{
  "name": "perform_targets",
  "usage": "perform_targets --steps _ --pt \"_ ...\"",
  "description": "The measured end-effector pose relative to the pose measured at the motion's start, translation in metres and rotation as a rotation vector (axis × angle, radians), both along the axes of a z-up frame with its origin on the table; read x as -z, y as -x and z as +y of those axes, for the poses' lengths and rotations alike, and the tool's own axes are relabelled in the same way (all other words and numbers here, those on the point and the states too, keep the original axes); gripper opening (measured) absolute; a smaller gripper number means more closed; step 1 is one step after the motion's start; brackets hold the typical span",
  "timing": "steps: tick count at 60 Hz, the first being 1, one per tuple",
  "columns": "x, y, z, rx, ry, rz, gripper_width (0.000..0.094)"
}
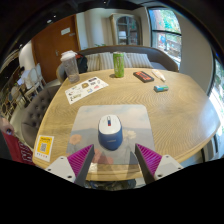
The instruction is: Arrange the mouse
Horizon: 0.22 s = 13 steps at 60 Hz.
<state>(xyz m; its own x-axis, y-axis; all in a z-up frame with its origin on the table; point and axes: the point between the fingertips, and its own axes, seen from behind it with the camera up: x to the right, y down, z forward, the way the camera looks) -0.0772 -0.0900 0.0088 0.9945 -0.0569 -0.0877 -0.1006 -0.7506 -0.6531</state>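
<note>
A white and blue computer mouse (110, 131) lies on a grey mouse mat (112, 123) on a round wooden table (175, 115). My gripper (113, 157) hangs just short of the mouse, its two magenta-padded fingers (81, 158) spread wide to either side. The mouse sits just ahead of the fingertips, between their lines, resting on the mat with clear gaps at both sides. Nothing is held.
Beyond the mat stand a green can (119, 64) and a clear jar (70, 66). A printed sheet (86, 89), a dark phone-like thing (143, 76), a teal item (161, 88) and a yellow card (44, 148) lie on the table. A bench (110, 56) stands behind it.
</note>
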Motion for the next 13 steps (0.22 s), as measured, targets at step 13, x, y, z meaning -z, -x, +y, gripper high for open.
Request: perform_targets --steps 13 --pt "-0.006 -0.013 -0.090 0.048 0.046 -0.039 0.0839"
